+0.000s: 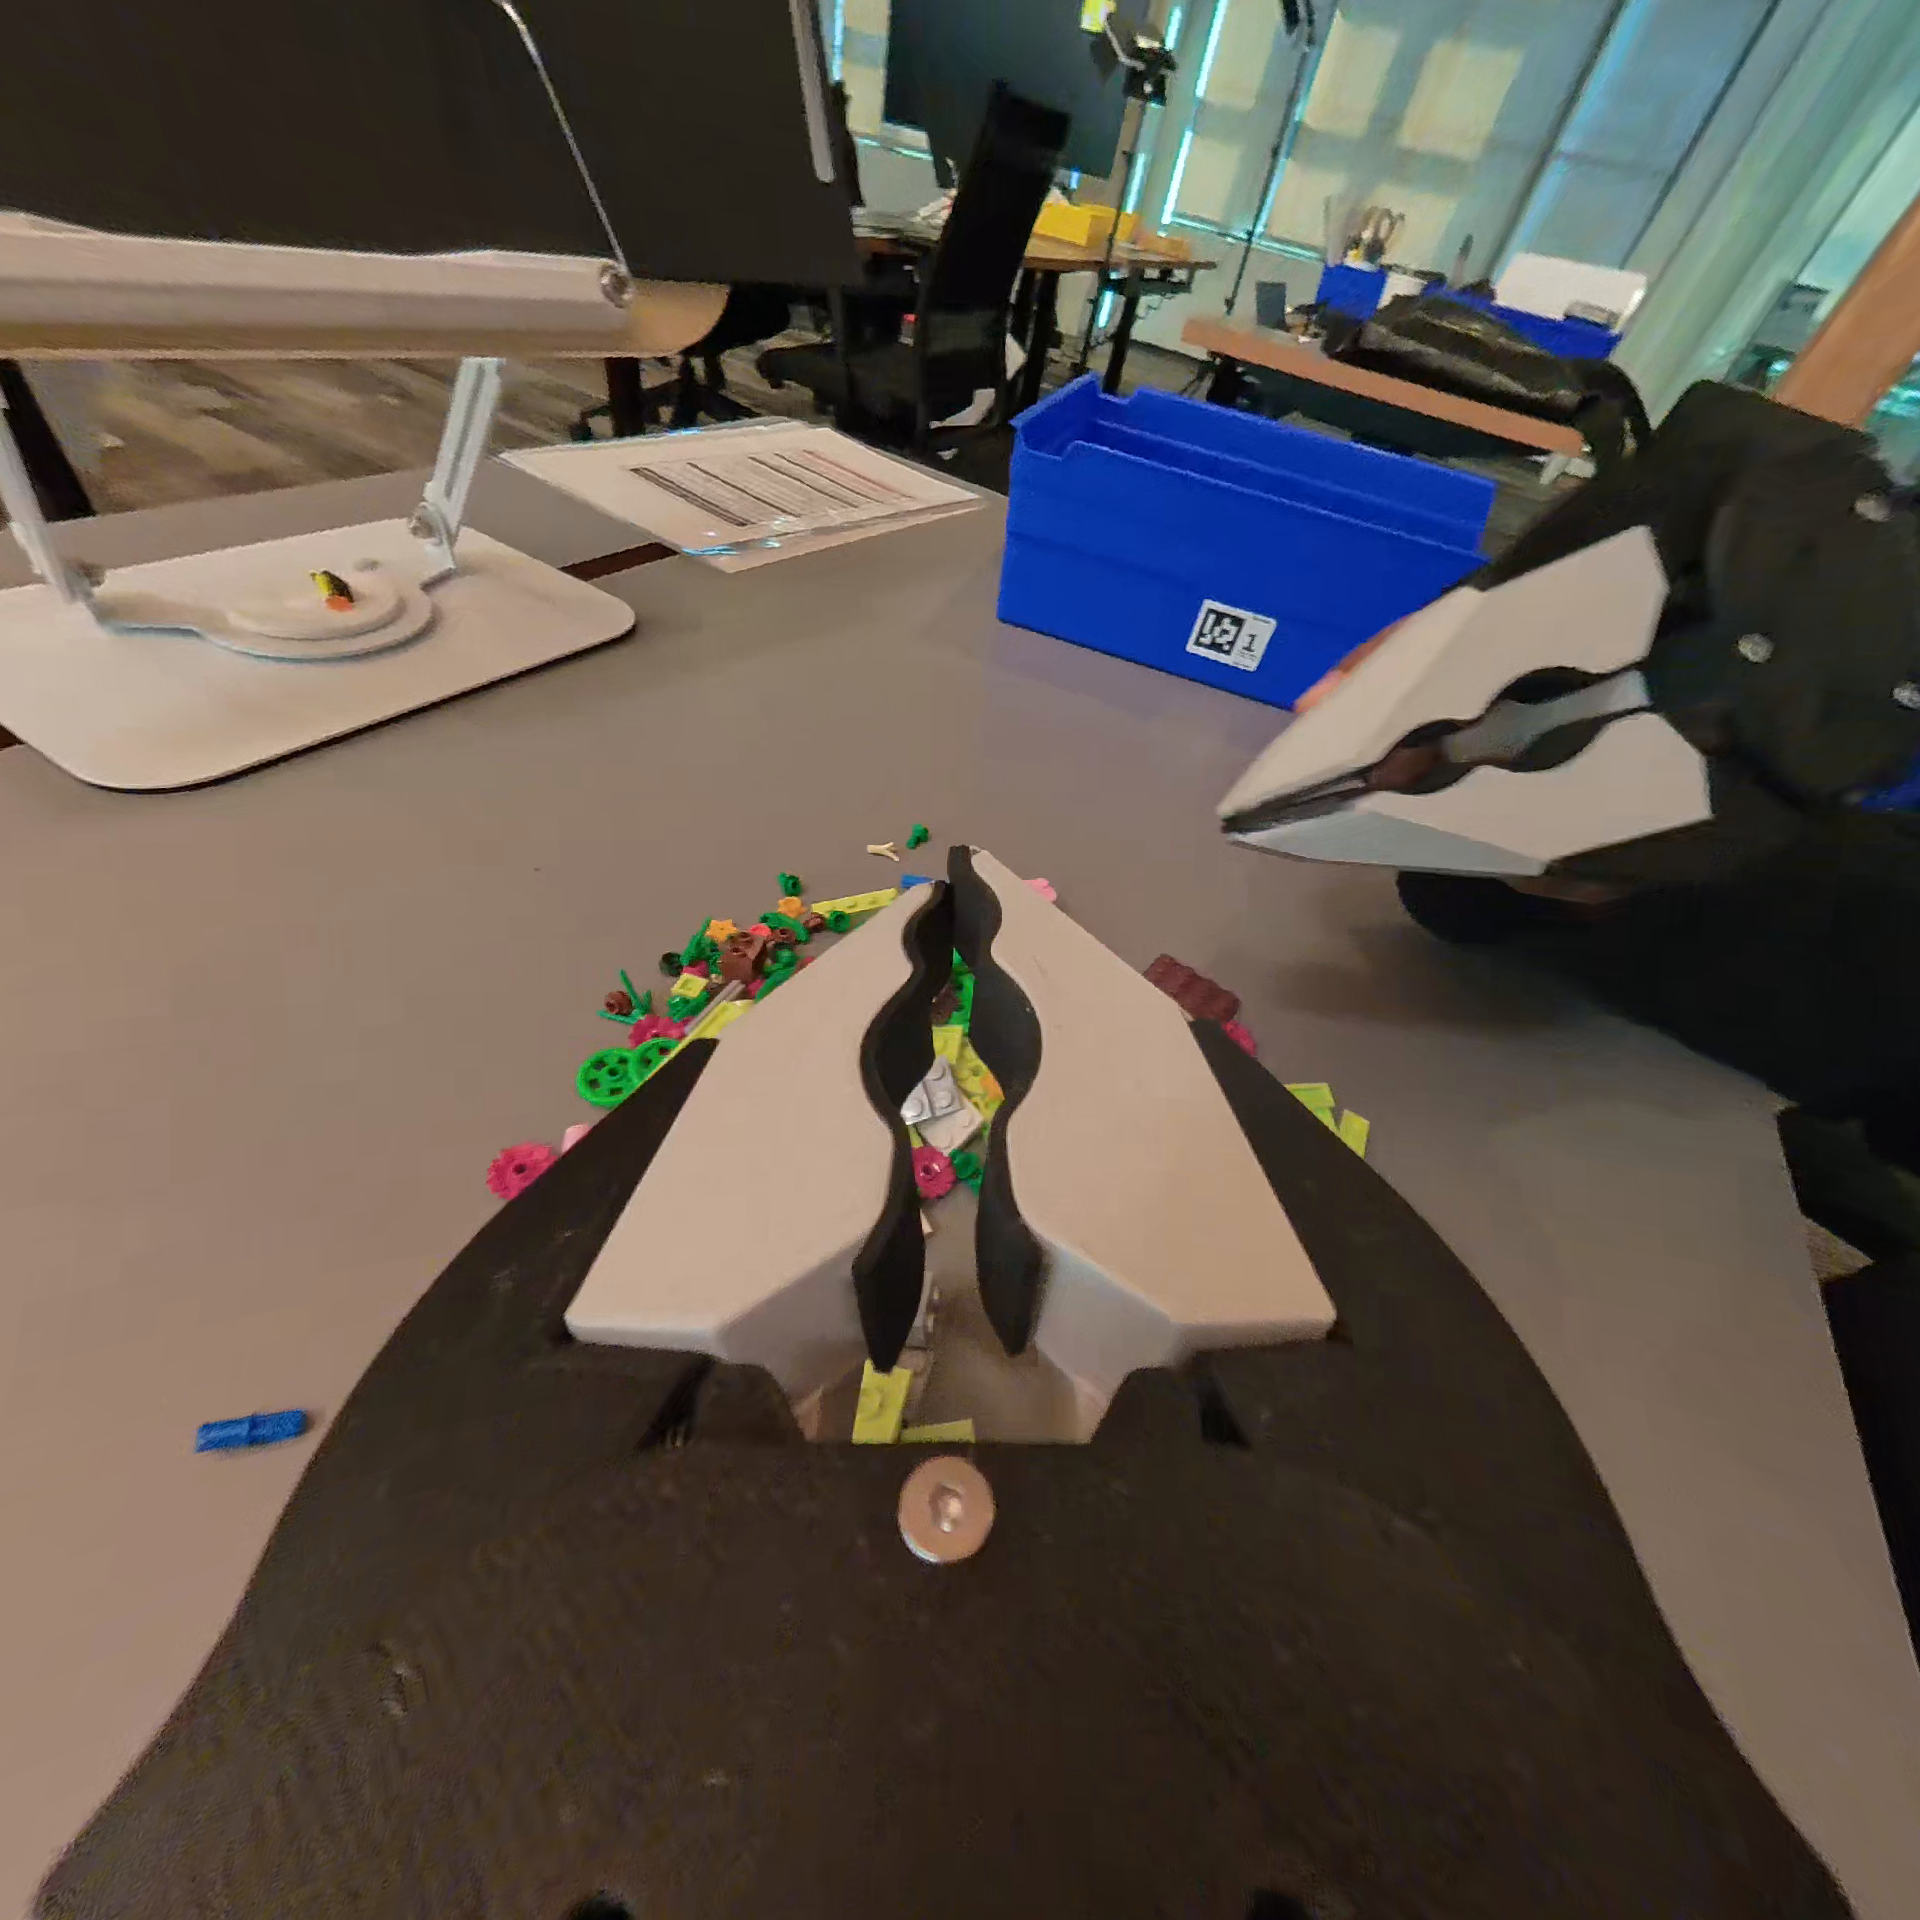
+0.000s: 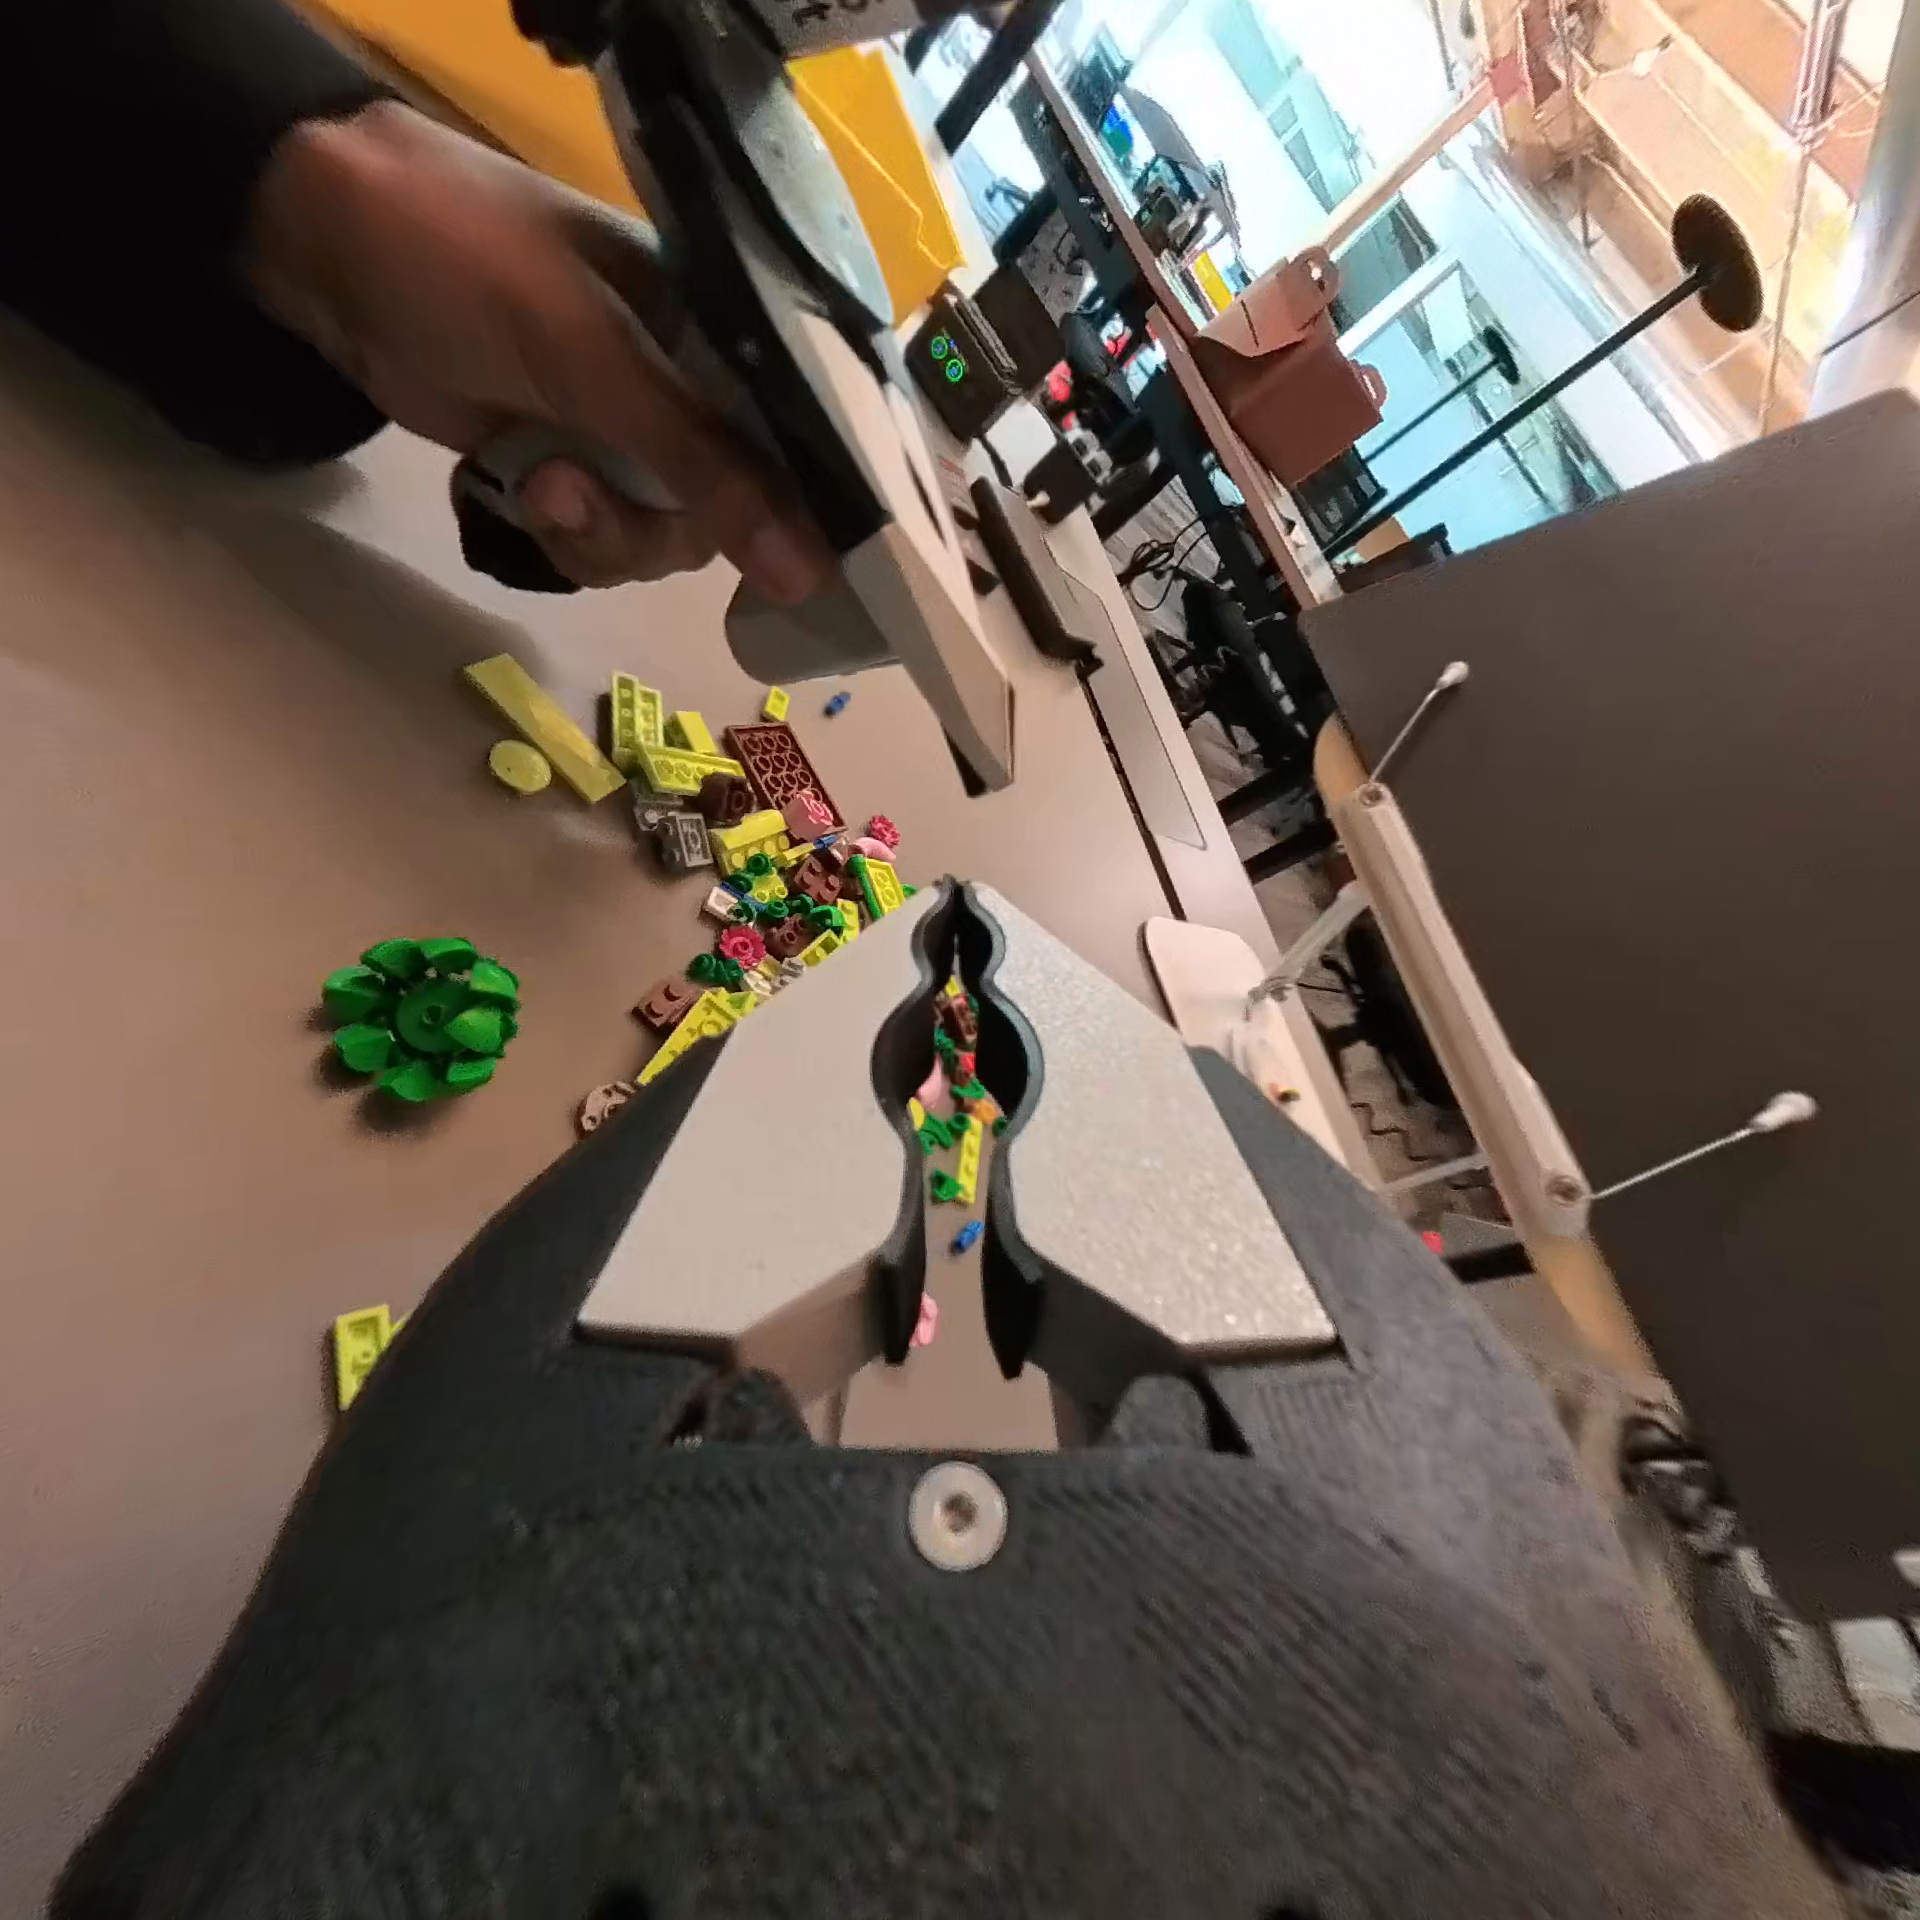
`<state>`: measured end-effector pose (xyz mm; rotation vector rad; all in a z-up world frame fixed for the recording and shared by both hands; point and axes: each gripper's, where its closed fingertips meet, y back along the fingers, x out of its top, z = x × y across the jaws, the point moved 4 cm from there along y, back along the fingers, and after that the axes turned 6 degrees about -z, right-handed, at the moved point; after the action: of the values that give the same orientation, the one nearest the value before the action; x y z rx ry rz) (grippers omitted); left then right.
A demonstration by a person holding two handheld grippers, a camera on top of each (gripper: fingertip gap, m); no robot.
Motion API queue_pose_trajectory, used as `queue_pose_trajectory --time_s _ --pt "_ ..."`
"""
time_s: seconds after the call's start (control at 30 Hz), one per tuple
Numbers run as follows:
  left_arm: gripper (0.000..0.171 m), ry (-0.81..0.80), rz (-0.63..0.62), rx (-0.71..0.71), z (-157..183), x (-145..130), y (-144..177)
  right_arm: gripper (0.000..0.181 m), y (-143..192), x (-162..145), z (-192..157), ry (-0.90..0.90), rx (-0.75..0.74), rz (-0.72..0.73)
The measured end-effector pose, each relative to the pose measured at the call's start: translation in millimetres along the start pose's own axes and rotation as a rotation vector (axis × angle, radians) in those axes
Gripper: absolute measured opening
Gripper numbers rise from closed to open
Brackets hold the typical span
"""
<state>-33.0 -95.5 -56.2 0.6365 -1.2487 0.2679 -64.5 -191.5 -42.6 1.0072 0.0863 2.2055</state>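
A pile of small toy bricks (image 1: pixel 727 966) in lime, green, pink and brown lies on the grey table (image 1: pixel 520 935). My left gripper (image 1: pixel 951 868) hovers just above the pile, jaws shut with nothing between the tips. My right gripper (image 2: pixel 954 891) is also shut and empty, tilted, at the pile's edge (image 2: pixel 769 842). It shows in the left wrist view (image 1: pixel 1231 821), to the right of the pile. A hand (image 2: pixel 499 343) holds the left gripper (image 2: pixel 987 774) over the far side of the pile. A round green leafy assembly (image 2: pixel 421 1018) sits apart from the pile.
A blue bin (image 1: pixel 1226 540) stands behind the pile to the right. A white laptop stand (image 1: pixel 312 644) is at the back left, with a laminated sheet (image 1: pixel 748 488) beside it. A loose blue pin (image 1: pixel 249 1429) lies at the near left. A yellow bin (image 2: pixel 883 156) stands farther off.
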Motion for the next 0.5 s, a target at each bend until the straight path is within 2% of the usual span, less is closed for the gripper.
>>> queue_pose_trajectory --time_s 0.5 --pt "0.000 0.013 0.002 -0.055 -5 -6 1 0.000 -14 -29 11 -0.276 0.129 0.041"
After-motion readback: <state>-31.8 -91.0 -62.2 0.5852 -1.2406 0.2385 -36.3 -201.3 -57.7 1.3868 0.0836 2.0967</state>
